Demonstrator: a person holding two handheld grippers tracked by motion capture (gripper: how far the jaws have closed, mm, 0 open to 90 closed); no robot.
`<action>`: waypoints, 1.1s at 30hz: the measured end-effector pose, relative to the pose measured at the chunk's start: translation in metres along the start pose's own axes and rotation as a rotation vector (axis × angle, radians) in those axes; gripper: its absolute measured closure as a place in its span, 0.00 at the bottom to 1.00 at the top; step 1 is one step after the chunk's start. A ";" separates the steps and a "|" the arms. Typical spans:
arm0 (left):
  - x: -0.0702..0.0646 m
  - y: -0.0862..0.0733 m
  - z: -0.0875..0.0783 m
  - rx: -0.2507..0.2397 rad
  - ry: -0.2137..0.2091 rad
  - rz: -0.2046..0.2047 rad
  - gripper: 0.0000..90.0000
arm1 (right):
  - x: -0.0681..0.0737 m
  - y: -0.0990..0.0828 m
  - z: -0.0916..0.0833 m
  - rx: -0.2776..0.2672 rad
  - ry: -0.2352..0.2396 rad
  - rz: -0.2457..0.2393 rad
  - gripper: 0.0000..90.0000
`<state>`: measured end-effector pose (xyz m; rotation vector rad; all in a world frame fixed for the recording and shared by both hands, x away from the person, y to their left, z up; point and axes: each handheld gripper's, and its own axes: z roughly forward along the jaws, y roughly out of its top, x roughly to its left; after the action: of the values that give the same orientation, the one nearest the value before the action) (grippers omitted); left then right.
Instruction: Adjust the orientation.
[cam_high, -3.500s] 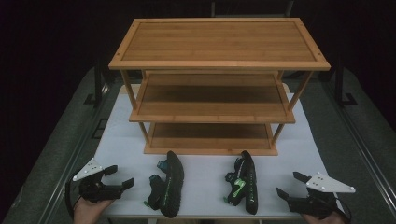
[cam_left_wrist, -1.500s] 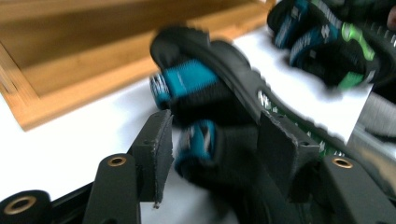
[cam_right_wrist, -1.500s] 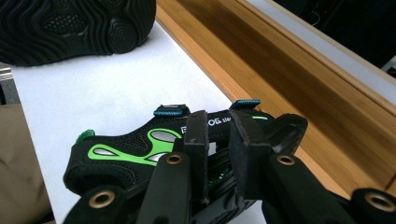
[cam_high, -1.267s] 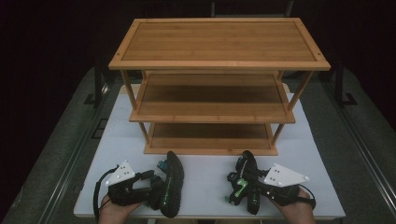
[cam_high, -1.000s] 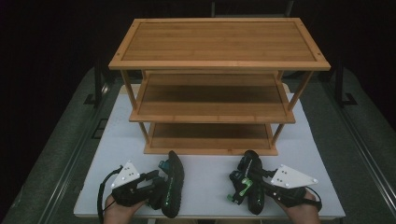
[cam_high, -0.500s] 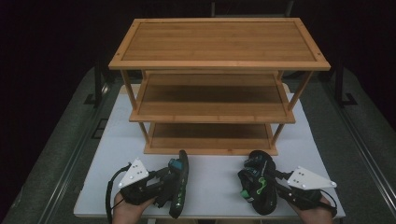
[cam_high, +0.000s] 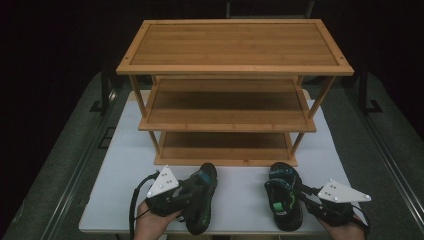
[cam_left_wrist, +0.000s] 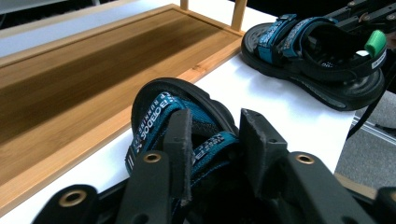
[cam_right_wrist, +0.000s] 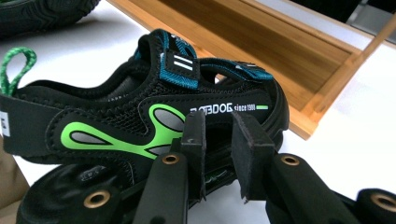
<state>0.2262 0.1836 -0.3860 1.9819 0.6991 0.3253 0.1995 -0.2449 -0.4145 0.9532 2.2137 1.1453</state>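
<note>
Left gripper (cam_high: 187, 195): held in the person's left hand (cam_high: 150, 225) at the near left of the surface (cam_high: 125, 165); grey plate on top.
Left jaws: pinching the strap part of the left sandal (cam_high: 202, 197); in the left gripper view the two jaws stand either side of the teal straps, and they have just been opening a little with the sandal between them.
Left sandal: black with teal straps, toe pointing toward the rack (cam_high: 230, 100), just in front of the rack's bottom shelf. Whether its sole rests on the surface I cannot tell.
Rack: wooden, three tiers, at the middle and far part of the surface; all three shelves bare.
Right sandal (cam_high: 282, 197): black with green markings and teal straps, near right of the surface, toe toward the rack, well apart from the left sandal.
Right jaws: narrowly set, gripping the sandal's outer side wall; seen in the right gripper view.
Right gripper (cam_high: 302, 197): held in the right hand (cam_high: 345, 230), reaching in from the right.
</note>
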 end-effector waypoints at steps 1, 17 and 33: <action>-0.001 0.001 0.002 0.005 -0.003 -0.002 0.71 | 0.000 -0.001 0.000 0.004 0.000 0.006 0.83; -0.026 0.018 0.047 0.120 -0.021 0.037 0.65 | -0.013 -0.017 -0.003 0.041 -0.019 0.074 0.74; -0.030 0.024 0.047 0.126 -0.072 0.050 0.60 | -0.021 -0.021 -0.018 0.039 -0.007 0.174 0.54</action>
<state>0.2336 0.1233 -0.3868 2.1228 0.6389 0.2433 0.1930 -0.2785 -0.4204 1.1839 2.1894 1.1753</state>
